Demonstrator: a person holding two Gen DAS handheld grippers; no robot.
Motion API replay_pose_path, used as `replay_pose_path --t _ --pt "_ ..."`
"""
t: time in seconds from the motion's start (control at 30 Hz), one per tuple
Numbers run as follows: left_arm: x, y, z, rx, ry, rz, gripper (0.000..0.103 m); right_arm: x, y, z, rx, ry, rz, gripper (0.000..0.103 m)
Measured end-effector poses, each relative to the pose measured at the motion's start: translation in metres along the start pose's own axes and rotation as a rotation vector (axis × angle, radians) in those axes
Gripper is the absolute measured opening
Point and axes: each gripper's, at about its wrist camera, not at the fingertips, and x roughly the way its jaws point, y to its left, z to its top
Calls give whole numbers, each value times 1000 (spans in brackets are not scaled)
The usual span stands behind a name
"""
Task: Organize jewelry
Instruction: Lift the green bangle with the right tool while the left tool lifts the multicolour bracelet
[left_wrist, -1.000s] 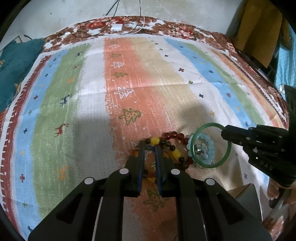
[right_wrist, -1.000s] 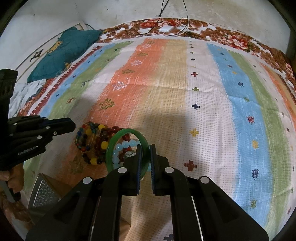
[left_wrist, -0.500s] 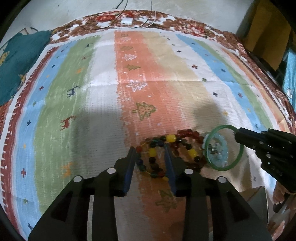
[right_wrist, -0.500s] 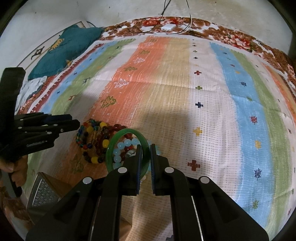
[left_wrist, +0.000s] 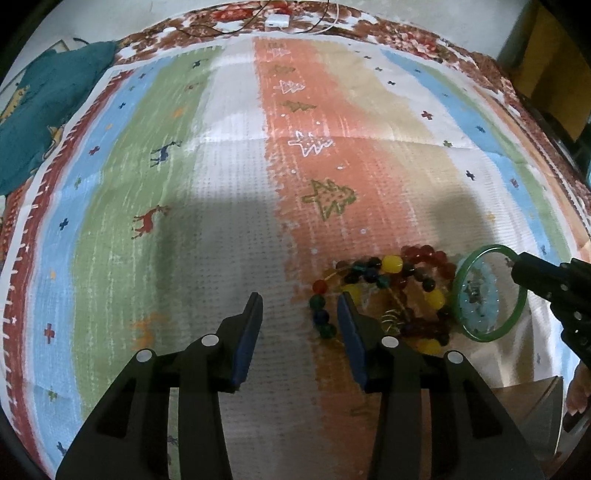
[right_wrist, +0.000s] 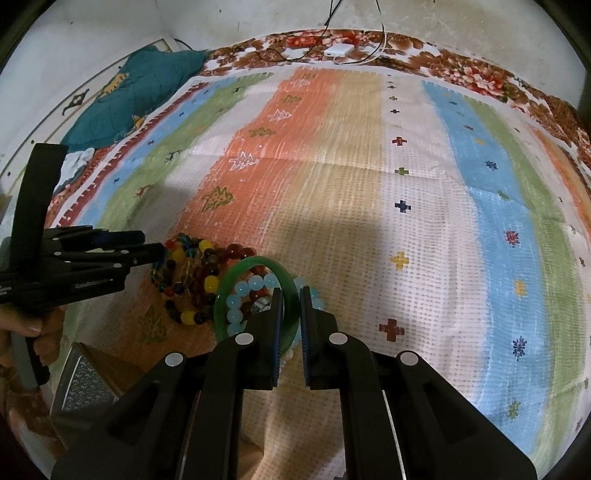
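Note:
A pile of multicoloured bead bracelets (left_wrist: 391, 284) (right_wrist: 195, 273) lies on the striped cloth (left_wrist: 207, 192). My left gripper (left_wrist: 299, 314) is open just left of the pile, its right finger at the pile's edge and nothing between its fingers. It shows at the left of the right wrist view (right_wrist: 147, 246). My right gripper (right_wrist: 291, 306) is shut on the rim of a green bangle (right_wrist: 255, 263) (left_wrist: 491, 336), which tilts above a light-blue bead bracelet (right_wrist: 236, 306). In the left wrist view the right gripper (left_wrist: 519, 266) grips the bangle's upper right rim.
A metallic box (right_wrist: 81, 384) (left_wrist: 528, 406) sits by the near edge, close to the beads. A teal cushion (left_wrist: 37, 110) (right_wrist: 140, 96) lies at the far left. A white charger with cables (left_wrist: 277, 20) (right_wrist: 338, 50) rests at the far edge. A hand (right_wrist: 26, 328) holds the left gripper.
My left gripper opened, let go of the multicoloured beads and shifted left of the pile. The right gripper stayed shut on the green bangle, nearly still.

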Motion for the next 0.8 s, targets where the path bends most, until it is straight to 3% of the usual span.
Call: replay_pose_path --t 0.6,0.8 --pt "11 -15 -5 101 12 64 43 4 -1 0 -2 6 -4 10" --pt "13 -22 -8 132 15 37 21 5 -2 -1 -4 8 -7 10"
